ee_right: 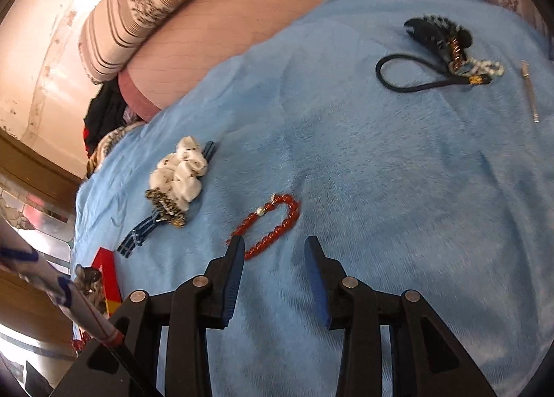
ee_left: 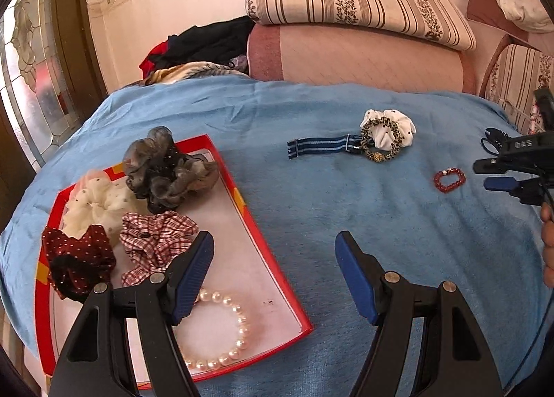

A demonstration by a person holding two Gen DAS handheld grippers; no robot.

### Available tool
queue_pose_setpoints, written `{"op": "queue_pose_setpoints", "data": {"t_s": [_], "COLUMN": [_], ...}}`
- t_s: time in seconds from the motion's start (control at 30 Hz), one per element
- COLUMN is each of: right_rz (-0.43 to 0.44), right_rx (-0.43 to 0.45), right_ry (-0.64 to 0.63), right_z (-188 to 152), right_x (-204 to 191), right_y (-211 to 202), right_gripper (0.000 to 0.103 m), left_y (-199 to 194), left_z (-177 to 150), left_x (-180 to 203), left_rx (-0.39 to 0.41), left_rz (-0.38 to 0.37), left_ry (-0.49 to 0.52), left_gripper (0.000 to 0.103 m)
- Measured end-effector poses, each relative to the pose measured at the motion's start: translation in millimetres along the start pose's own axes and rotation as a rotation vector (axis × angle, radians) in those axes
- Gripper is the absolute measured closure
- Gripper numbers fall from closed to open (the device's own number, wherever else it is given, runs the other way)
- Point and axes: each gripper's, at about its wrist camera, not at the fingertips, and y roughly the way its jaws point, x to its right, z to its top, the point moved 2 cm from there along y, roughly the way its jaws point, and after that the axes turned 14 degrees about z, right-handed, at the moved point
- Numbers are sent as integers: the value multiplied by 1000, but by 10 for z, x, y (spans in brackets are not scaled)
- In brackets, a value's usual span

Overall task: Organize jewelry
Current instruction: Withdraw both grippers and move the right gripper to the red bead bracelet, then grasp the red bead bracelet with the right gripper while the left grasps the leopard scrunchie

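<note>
A red-rimmed tray (ee_left: 263,244) on the blue blanket holds several scrunchies (ee_left: 166,172) and a pearl bracelet (ee_left: 225,334). My left gripper (ee_left: 273,251) is open and empty, its left finger over the tray. A red bead bracelet (ee_left: 449,181) lies on the blanket; in the right wrist view it (ee_right: 273,227) lies just ahead of my right gripper (ee_right: 273,250), which is open and empty. The right gripper also shows in the left wrist view (ee_left: 491,173). A white dotted scrunchie (ee_left: 391,127), a leopard bracelet (ee_left: 379,144) and a blue striped band (ee_left: 318,147) lie together.
A black hair clip (ee_right: 436,33), a dark cord loop (ee_right: 405,75), a white bead piece (ee_right: 488,66) and a thin metal stick (ee_right: 529,92) lie at the far right. Pink cushions (ee_left: 363,57) and piled clothes (ee_left: 204,44) stand behind the blanket.
</note>
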Motion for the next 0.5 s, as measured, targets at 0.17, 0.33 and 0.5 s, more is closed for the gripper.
{"op": "queue_pose_setpoints", "data": {"t_s": [0.17,0.33,0.5], "right_rz": [-46,-121,-152], "right_rx": [-34,-68,9], "right_ry": [-38,-114,-164], "right_z": [119,100,136], "right_x": [-20,-36,-95], "right_y": [293,466,222], "right_gripper": [64,93,95], "left_y": [43,154,380], "left_z": [14,237,629], "left_x": [54,196,443], "left_rx": [-10,-61,-140], "left_rz": [-11,-94,-224], "left_ry": [14,24,9], "left_gripper": [31,31,31]}}
